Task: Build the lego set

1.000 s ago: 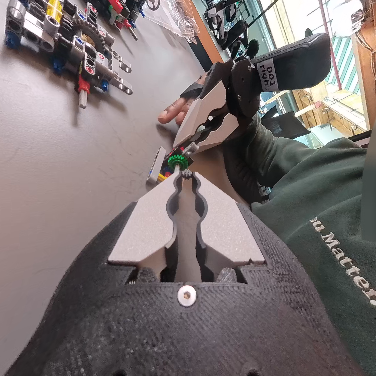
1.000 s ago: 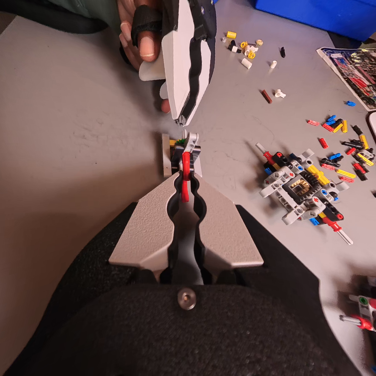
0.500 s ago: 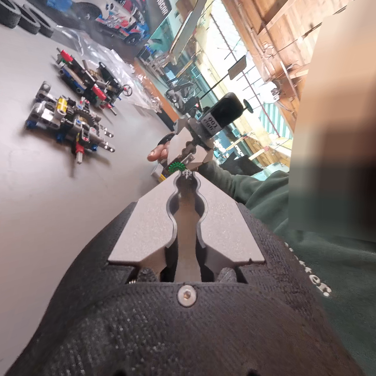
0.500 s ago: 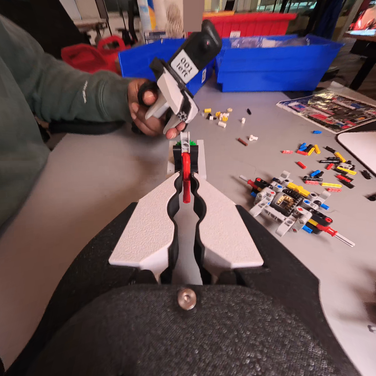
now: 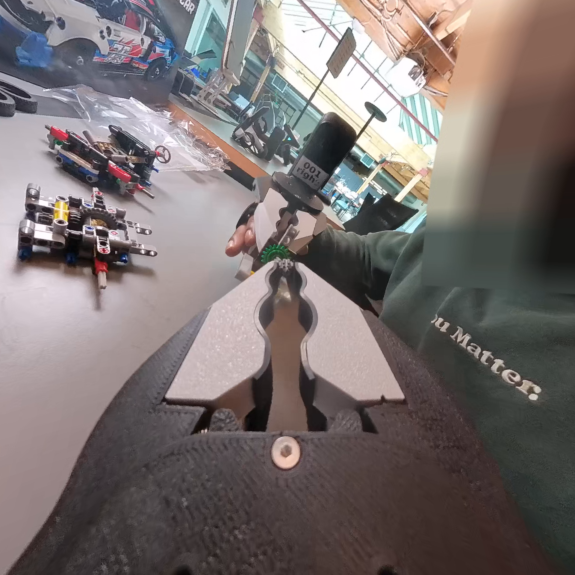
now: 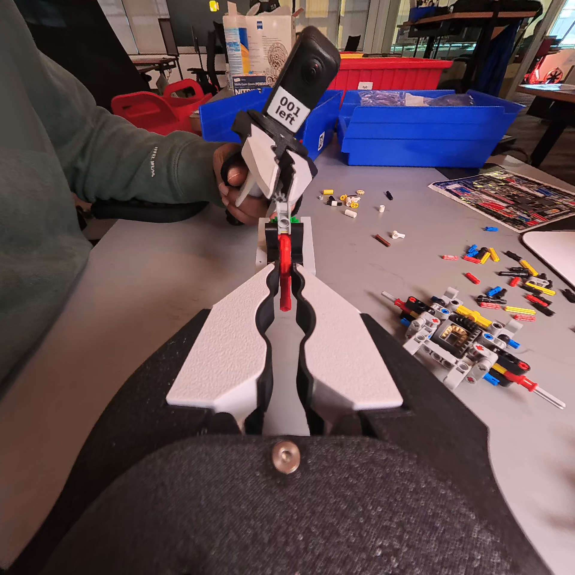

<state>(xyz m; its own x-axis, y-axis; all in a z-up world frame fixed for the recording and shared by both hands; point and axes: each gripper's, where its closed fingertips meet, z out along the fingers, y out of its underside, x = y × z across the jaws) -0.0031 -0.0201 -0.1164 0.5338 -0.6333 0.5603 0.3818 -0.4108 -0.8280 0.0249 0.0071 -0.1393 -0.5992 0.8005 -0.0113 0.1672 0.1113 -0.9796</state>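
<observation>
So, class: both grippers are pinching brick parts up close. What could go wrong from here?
1. The left gripper pinches the small grey toothed gear only at its fingertips; it might slip out.
2. The right gripper holds the brick sub-assembly by its red pin alone, so it may pivot.
3. The green toothed gear sits beside the grey one; teeth could jam.

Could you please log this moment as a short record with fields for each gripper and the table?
Left gripper: jaws shut on a small grey gear, beside the green gear.
Right gripper: jaws shut on the red axle of a small brick assembly.
Table: loose pins, grey gearbox build, blue bins.
</observation>
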